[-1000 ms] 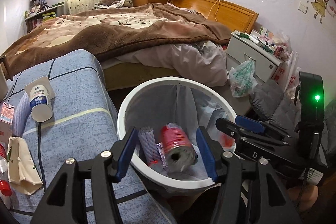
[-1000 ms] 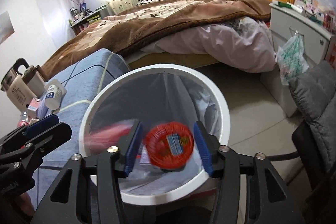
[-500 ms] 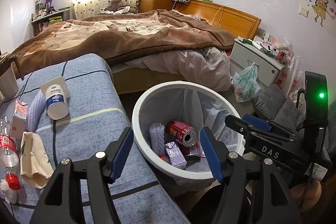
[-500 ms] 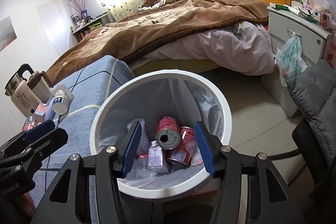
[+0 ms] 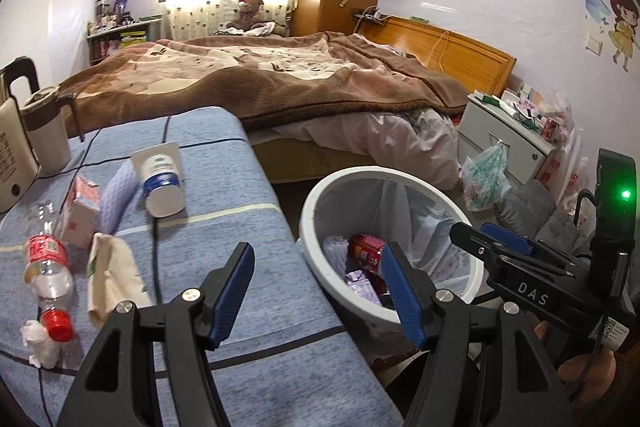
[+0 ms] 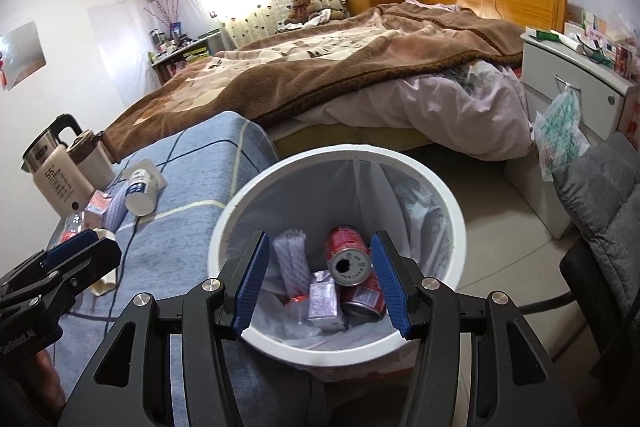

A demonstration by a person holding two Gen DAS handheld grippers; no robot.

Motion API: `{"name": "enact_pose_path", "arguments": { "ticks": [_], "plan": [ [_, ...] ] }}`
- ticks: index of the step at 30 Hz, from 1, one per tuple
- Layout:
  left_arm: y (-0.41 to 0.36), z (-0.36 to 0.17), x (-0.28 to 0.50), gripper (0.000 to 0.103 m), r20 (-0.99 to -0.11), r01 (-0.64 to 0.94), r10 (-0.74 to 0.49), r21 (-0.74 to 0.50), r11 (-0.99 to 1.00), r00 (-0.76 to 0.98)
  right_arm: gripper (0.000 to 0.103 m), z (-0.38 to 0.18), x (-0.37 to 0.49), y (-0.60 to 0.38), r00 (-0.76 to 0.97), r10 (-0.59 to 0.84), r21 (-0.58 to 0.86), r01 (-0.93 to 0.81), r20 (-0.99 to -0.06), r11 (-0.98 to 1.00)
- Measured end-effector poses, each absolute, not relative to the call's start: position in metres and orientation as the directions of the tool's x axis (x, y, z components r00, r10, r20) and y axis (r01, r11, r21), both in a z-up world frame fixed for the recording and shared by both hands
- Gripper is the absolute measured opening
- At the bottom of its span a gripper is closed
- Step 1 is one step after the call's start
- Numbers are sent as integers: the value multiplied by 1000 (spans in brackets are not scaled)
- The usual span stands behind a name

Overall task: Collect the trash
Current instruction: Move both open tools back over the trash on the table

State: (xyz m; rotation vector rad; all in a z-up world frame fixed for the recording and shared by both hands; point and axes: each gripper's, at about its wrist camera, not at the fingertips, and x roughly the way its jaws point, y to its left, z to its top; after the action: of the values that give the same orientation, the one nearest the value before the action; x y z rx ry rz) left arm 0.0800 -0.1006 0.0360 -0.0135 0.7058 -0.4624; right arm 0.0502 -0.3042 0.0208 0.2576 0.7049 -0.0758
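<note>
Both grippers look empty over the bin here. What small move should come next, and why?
Probably swing the left gripper left toward the plastic bottle lying on the blue cloth. Both grippers are open and empty, the right gripper hangs over the trash bin, and litter remains on the cloth.

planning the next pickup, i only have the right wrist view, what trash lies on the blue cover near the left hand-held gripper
Observer: A clear plastic bottle with a red cap lies on the blue cover, to the left of the left hand-held gripper.
Operator: anything smaller by it
Observer: A crumpled white tissue sits beside the bottle's cap.
Operator: is the left one free to grab
Observer: Yes, its jaws stand open with nothing between them.
</note>
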Motion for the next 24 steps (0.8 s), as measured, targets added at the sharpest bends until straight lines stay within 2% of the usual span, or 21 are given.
{"name": "enact_pose_path", "arguments": {
  "ticks": [11, 24],
  "plan": [
    [-59, 35, 77, 68, -614, 337, -367, -170, 926, 699, 54, 27, 54, -269, 771, 66, 205, 86, -634, 975],
    [46, 27, 81, 71, -625, 96, -190, -180, 979, 757, 54, 26, 80, -203, 758, 168, 215, -38, -630, 976]
  ]
}}
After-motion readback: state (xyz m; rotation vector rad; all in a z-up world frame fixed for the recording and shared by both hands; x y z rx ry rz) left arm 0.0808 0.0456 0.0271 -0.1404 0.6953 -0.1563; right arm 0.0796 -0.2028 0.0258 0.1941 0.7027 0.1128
